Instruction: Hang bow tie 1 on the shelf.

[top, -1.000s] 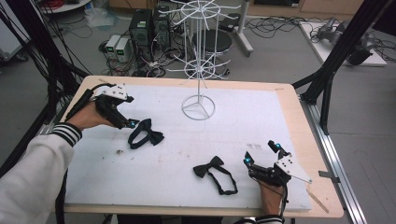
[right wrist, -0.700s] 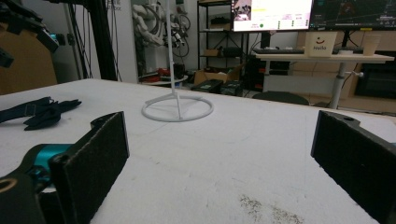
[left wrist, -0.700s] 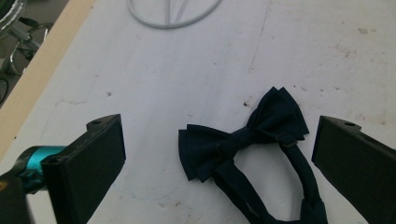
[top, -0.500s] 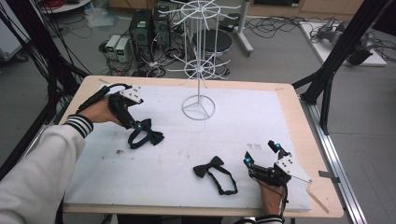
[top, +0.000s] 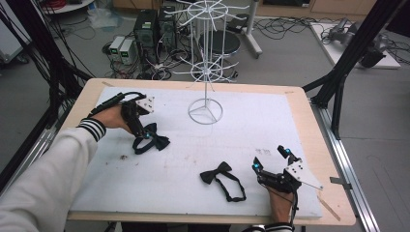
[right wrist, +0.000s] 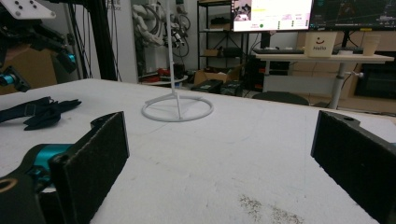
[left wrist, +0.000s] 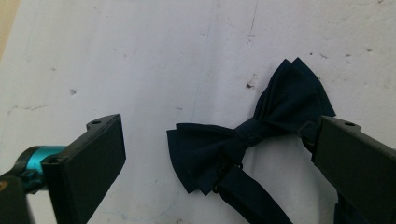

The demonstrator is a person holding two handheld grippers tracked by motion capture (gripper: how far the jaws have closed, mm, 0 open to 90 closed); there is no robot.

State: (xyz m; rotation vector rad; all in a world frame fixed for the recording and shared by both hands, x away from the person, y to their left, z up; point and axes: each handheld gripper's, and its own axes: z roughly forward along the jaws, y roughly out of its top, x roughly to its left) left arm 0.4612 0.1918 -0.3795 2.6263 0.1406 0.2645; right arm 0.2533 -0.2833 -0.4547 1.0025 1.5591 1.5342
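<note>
White-covered wooden table (top: 300, 121) carries a white wire rack (top: 205, 72). Left gripper (top: 145, 131) wide over dark navy fabric bow tie (left wrist: 243, 140); right gripper (top: 270, 162) wide, empty.

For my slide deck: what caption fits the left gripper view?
Open left gripper poised over a dark bow tie lying on the white table.

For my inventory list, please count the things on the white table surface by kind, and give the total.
Bow ties: 2, one dark under the left gripper, one black beside the right gripper
White wire display stand: 1
Grippers: 2, both with fingers open
Total: 5
</note>
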